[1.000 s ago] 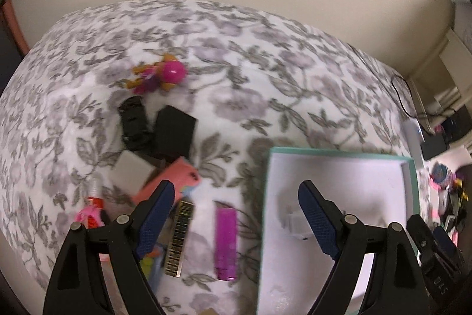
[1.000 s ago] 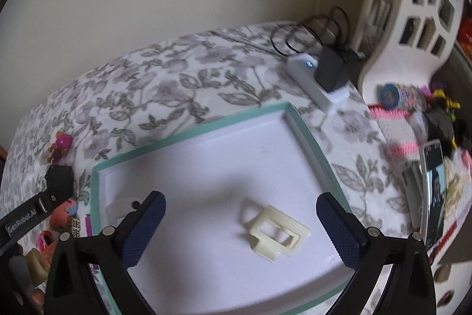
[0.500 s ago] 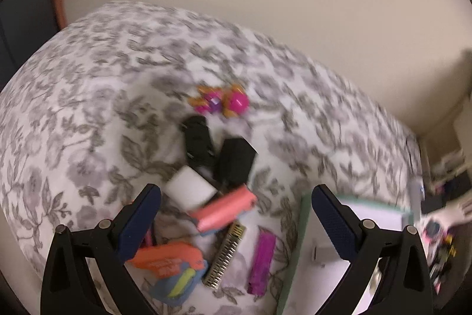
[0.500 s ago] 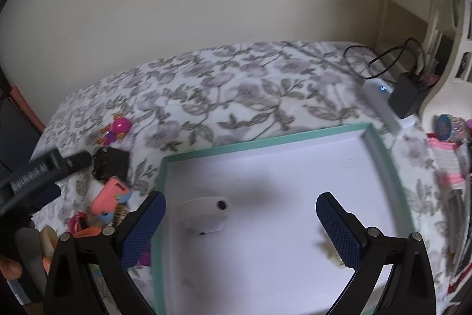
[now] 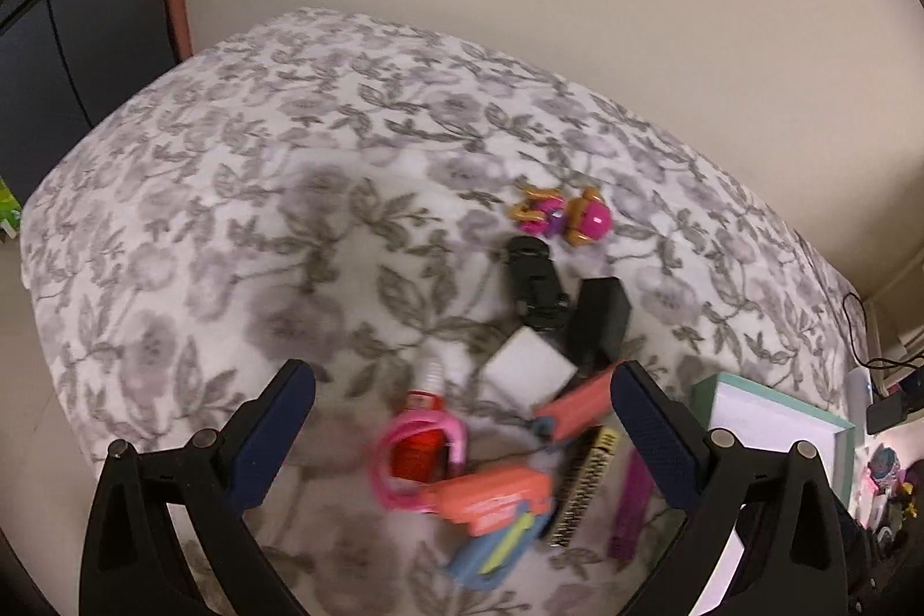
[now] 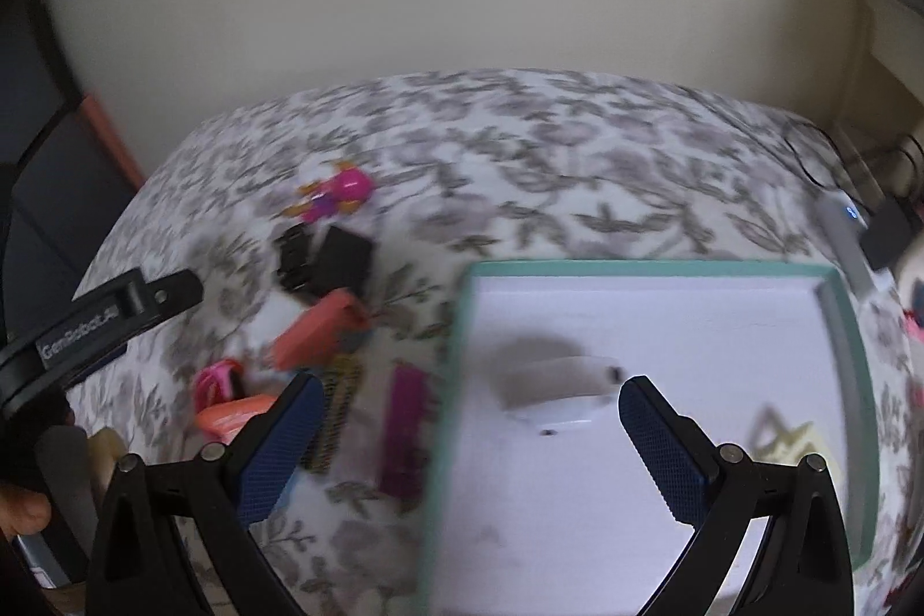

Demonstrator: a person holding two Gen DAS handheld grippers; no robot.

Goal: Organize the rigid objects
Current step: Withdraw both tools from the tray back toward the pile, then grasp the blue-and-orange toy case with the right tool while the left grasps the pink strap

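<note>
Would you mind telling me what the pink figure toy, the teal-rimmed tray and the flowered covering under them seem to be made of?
Pink figure toy: probably moulded plastic, with a glossy highlight on its round head.
Teal-rimmed tray: likely card or thin board, with a matte white floor and thin straight walls; motion blur leaves this open.
Flowered covering: printed fabric, matte, curving softly over the edges.

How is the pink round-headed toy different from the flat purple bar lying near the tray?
The pink toy is rounded and lumpy with gold parts; the purple bar is flat, straight and one colour. The toy lies apart at the far end of the clutter; the bar lies beside the teal-rimmed tray. Both rest on the floral cloth, outside the tray.
</note>
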